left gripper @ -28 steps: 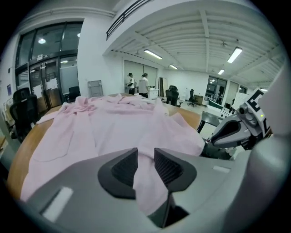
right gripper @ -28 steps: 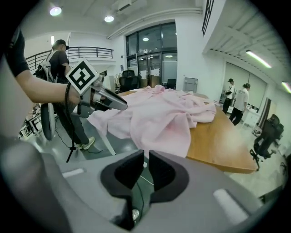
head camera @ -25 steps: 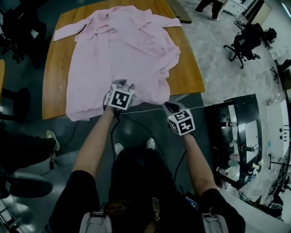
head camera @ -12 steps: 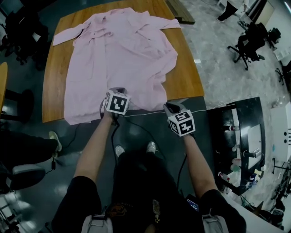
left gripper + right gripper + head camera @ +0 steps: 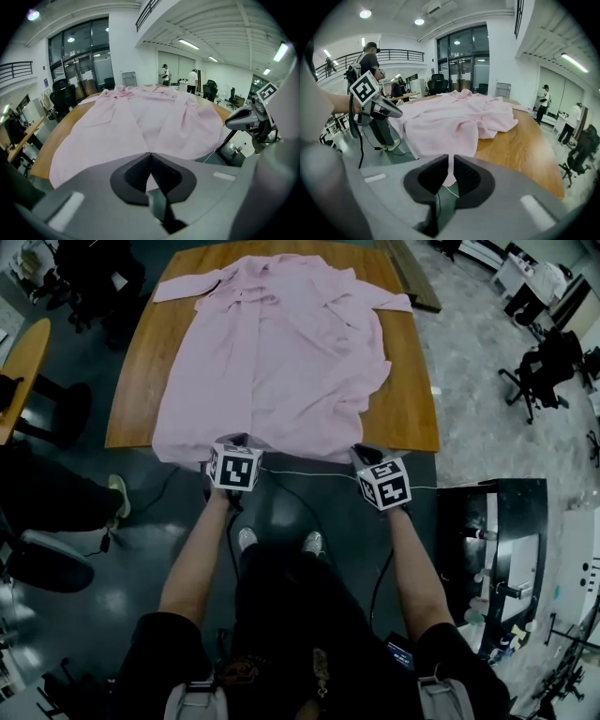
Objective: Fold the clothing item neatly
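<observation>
1 wooden worktop [image 5: 131,399] fills the upper frame. 1 pink shirt [image 5: 281,362] lies spread open on it, hem overhanging the lower edge. No neat fold shows, so I judge all the folding remains. 2 grippers: left gripper [image 5: 238,440] and right gripper [image 5: 367,452], each with jaws clamped on that hem.

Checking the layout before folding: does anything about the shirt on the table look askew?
Yes. The pink shirt is not flat: its right side in the head view is bunched and folded over itself, and its near hem hangs past the edge of the wooden table.
</observation>
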{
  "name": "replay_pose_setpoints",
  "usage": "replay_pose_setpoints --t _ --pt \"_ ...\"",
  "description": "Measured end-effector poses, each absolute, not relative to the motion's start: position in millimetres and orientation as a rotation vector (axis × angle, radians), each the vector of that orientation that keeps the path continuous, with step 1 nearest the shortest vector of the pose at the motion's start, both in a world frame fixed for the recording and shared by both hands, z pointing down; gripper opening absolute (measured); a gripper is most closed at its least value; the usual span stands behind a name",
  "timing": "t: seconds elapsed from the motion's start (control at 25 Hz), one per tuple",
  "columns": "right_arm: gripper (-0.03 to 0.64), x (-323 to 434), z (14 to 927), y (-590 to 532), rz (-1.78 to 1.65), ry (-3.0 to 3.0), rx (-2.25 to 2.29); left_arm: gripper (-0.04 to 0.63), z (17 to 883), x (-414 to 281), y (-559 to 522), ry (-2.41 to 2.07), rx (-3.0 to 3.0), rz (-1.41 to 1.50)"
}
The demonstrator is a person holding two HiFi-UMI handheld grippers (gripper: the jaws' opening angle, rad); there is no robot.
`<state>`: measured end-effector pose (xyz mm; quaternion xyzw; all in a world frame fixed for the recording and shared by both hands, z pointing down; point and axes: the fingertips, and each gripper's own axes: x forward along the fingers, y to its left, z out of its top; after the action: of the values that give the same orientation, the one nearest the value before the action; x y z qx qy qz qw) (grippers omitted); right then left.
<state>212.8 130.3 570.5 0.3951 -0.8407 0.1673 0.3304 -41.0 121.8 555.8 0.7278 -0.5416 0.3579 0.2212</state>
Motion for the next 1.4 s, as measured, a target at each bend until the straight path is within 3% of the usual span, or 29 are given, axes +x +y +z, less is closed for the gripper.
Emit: replay_pose_setpoints --t 0.28,0.48,0.6,0.76,0.84,0.96,1.0,1.04,1.12,1.4 --pt "0.026 223 574 126 0.444 -2.170 1.042 0.008 579 -66 159 -1.516 1.902 0.970" --pt "0.026 219 564 118 0.423 -2.199 1.038 0.013 558 -48 136 -1.549 1.995 0.901" --pt "0.084 221 563 110 0.430 -2.195 1.054 0.130 553 -27 110 -1.515 2.058 0.896" --pt "0.160 226 571 103 0.473 -2.178 1.075 0.179 569 -14 89 -1.456 2.055 0.981" --pt "0.161 228 575 100 0.502 -2.178 1.073 0.178 575 -8 86 -1.413 2.045 1.003" --pt "0.160 227 579 95 0.533 -2.180 1.071 0.108 574 -8 81 -1.422 2.045 1.007" --pt "0.160 227 581 94 0.538 -2.175 1.065 0.040 574 -9 82 -1.429 2.039 1.016" --pt "0.131 227 583 94 0.538 -2.167 1.053 0.023 572 -9 85 -1.434 2.036 1.020" --pt "0.014 228 585 96 0.520 -2.153 1.030 0.020 569 -9 95 -1.435 2.028 0.991" --pt "0.009 236 583 119 0.499 -2.159 0.968 0.018 568 -27 147 -1.484 1.944 0.851"
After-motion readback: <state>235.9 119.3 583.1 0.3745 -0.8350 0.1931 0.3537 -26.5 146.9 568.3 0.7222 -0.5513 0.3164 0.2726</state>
